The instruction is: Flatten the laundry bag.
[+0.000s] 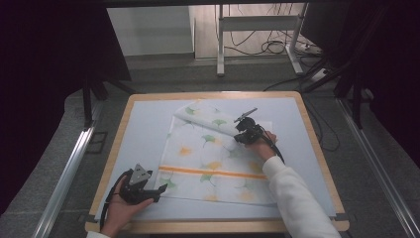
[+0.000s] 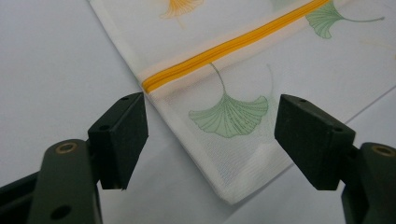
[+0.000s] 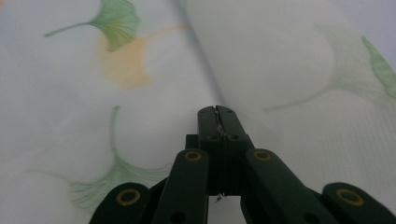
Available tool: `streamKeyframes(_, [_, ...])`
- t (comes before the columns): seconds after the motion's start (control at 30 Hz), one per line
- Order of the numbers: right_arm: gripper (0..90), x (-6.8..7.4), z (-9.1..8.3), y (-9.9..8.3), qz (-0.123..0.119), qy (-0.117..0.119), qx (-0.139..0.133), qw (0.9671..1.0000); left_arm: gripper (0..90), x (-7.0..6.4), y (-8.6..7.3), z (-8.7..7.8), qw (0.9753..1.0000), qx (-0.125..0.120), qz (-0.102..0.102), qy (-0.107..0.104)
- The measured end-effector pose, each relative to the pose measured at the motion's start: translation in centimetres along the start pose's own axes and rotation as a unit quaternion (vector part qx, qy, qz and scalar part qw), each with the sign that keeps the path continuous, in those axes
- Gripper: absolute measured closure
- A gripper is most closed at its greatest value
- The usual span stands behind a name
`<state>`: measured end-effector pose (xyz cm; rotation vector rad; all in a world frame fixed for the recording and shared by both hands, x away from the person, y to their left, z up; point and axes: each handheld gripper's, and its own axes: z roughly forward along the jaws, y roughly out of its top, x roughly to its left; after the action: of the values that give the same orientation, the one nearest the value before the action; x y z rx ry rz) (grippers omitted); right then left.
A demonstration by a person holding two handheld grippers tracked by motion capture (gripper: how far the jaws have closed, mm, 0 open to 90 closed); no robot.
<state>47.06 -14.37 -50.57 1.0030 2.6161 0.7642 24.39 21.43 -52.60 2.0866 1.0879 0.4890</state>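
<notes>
White mesh laundry bag with ginkgo leaves and orange zipper [image 1: 213, 158] lies on our table [image 1: 143, 129]; our right claw [image 1: 241, 137] pinches its folded far edge, left claw [image 1: 157, 191] spread at its near-left corner.

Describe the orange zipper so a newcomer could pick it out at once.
Start at the light blue mat on the wooden table, where a white mesh bag printed with ginkgo leaves lies flat. The orange zipper crosses the bag's near part from side to side, just beyond the open left gripper. It is the bag's one solid straight band; its other markings are scattered leaves.
</notes>
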Motion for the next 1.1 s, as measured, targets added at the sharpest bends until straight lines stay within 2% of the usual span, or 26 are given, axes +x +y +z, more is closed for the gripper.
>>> streamKeyframes(0.13, [88.8, -1.5, 0.2, -0.5, 0.018, -0.018, -0.005, 0.9997, 25.9, 0.2, -0.1, 0.0, 1.0, 0.0, -0.003, 0.0])
streamKeyframes(0.4, [88.8, -3.5, -0.1, 0.1, 0.02, -0.067, -0.031, 0.9971, 25.9, 0.1, -0.1, -0.1, 1.0, -0.002, -0.003, 0.0])
streamKeyframes(0.5, [88.8, -4.3, 0.4, 0.4, 0.015, -0.084, -0.02, 0.9962, 25.9, 0.2, -0.1, -0.1, 1.0, -0.002, -0.003, 0.0])
streamKeyframes(0.53, [88.8, -4.6, 0.5, 0.4, 0.023, -0.085, -0.019, 0.996, 25.9, 0.2, -0.1, -0.1, 1.0, -0.002, -0.003, 0.0])
streamKeyframes(0.7, [88.8, -5.6, 0.4, 0.5, 0.041, -0.066, -0.033, 0.9964, 25.9, 0.3, -0.1, -0.1, 1.0, -0.002, -0.003, -0.002])
streamKeyframes(0.77, [88.8, -5.1, 0.0, 0.5, 0.035, -0.045, -0.041, 0.9975, 25.9, 0.3, -0.1, 0.0, 1.0, -0.001, -0.003, -0.001])
streamKeyframes(0.87, [88.8, -4.0, -0.9, 0.2, 0.012, -0.023, -0.026, 0.9993, 25.9, 0.1, 0.0, 0.1, 1.0, 0.0, 0.0, -0.002])
streamKeyframes(1.1, [88.8, -2.7, -2.6, -1.1, 0.001, -0.006, -0.019, 0.9998, 25.9, 0.0, 0.0, 0.0, 1.0, -0.004, -0.002, -0.001])
